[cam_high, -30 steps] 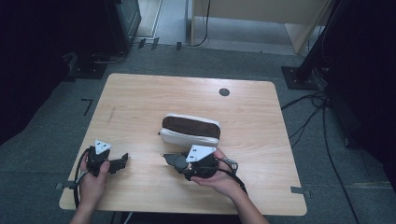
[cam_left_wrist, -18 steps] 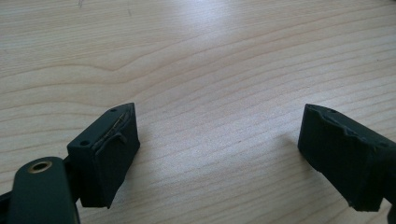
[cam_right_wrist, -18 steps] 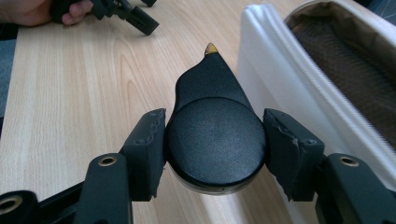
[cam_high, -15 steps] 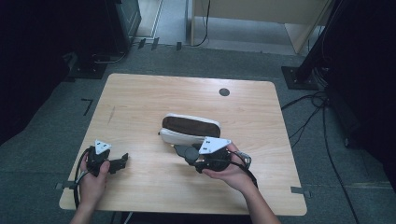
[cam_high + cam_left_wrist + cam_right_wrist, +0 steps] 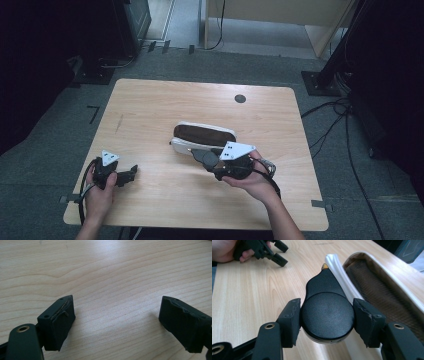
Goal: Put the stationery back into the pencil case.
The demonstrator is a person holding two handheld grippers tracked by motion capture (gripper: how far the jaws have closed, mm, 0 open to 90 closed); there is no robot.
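Beside the open pouch [image 5: 202,136] on the desk [image 5: 150,105], the right claw [image 5: 327,320] grips a black round-headed object [image 5: 327,315], likely to stow it, while the left claw [image 5: 117,320] rests released

A flat black tool [image 5: 327,315] with a round head and a narrowing neck (gold-tipped) sits clamped at the rim of an open white case [image 5: 186,146] with brown lining, which lies lengthwise mid-table.
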